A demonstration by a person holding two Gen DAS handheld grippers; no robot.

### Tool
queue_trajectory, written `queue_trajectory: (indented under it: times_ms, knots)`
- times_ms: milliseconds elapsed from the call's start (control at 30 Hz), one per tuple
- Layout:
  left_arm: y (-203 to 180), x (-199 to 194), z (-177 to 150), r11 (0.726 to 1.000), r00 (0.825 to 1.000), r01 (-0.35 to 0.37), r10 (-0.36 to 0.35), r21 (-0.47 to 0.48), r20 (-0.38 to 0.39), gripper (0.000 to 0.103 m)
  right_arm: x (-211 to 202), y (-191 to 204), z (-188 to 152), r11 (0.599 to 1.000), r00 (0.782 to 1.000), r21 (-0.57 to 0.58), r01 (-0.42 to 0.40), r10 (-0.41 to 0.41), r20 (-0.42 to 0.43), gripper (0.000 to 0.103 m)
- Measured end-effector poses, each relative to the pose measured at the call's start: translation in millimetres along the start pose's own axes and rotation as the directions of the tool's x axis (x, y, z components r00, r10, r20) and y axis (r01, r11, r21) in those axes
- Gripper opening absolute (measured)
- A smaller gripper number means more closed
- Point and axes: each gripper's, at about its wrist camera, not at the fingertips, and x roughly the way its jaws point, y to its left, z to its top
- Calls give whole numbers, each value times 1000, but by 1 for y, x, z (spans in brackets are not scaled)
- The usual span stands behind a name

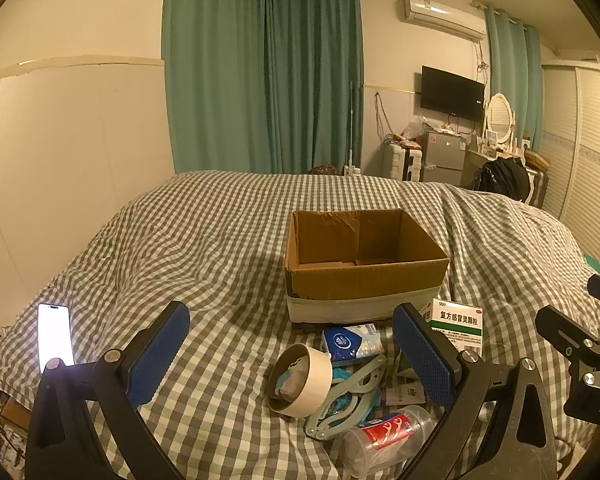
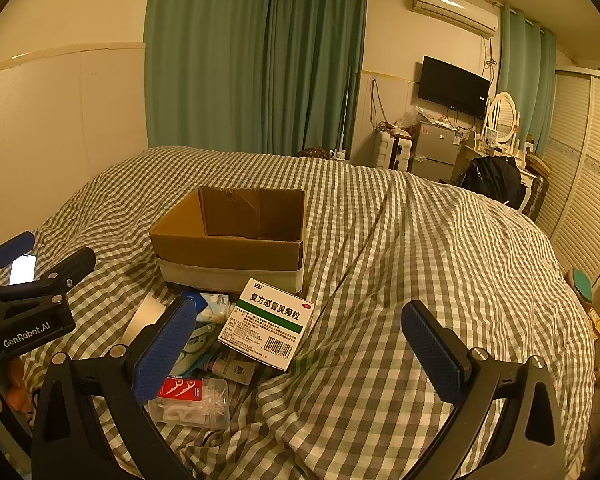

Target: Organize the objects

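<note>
A lit phone (image 1: 55,336) lies screen-up at the far left on the gray-and-white checked bedspread (image 1: 188,240), well apart from everything else. The left gripper (image 1: 292,354) hangs over the near part of the bed with its blue-padded fingers spread wide and nothing between them. Ahead of it, near the middle, stands an open brown cardboard box (image 1: 362,276) with a pale band of tape around its base; what shows of its inside looks bare. In front of the box lies a small heap: a roll of beige tape (image 1: 300,380) tipped on its side, a blue-and-white tissue pack (image 1: 352,342) just behind it touching the box's foot, a pale green folded plastic tool (image 1: 348,396) against the roll, a small white tube (image 1: 402,394), and nearest of all a clear tub of floss picks (image 1: 384,436) with a red label. To the right of the heap rests a white medicine carton (image 2: 268,322) with a green stripe, red mark and barcode, leaning on the clutter near the box's right corner. Farthest right, the right gripper (image 2: 300,352) hovers over rumpled bedspread, its fingers likewise spread and holding nothing.
</note>
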Motion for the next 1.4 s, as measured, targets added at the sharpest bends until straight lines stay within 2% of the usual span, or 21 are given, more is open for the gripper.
queue_trajectory:
  times_ms: [433, 667, 800, 933, 1133, 1300, 1400]
  knots:
    - [1, 4, 1, 1000, 1000, 18, -18, 1, -10, 103, -2, -1, 5, 1000, 1000, -5, -4, 4, 17, 103]
    - [6, 33, -9, 1000, 994, 19, -19, 3, -103, 103, 16, -1, 6, 999, 999, -35, -31, 29, -36, 103]
    - [10, 52, -22, 1000, 986, 8, -11, -15, -168, 103, 34, -2, 0, 998, 996, -43, -42, 39, -78, 103]
    - [3, 71, -37, 1000, 972, 21, -16, 16, -235, 103, 58, 1, -12, 997, 988, -47, -64, 57, -142, 103]
    - [-4, 102, -59, 999, 927, 54, -49, 2, -373, 103, 96, 4, -25, 994, 965, -13, -106, 100, -242, 103]
    - [6, 116, -67, 1000, 919, 14, -17, -10, -395, 103, 126, 14, -22, 989, 940, 67, -129, 143, -311, 103]
    - [8, 122, -68, 1000, 911, 15, -17, -8, -411, 103, 142, 24, -20, 992, 930, 73, -103, 122, -346, 103]
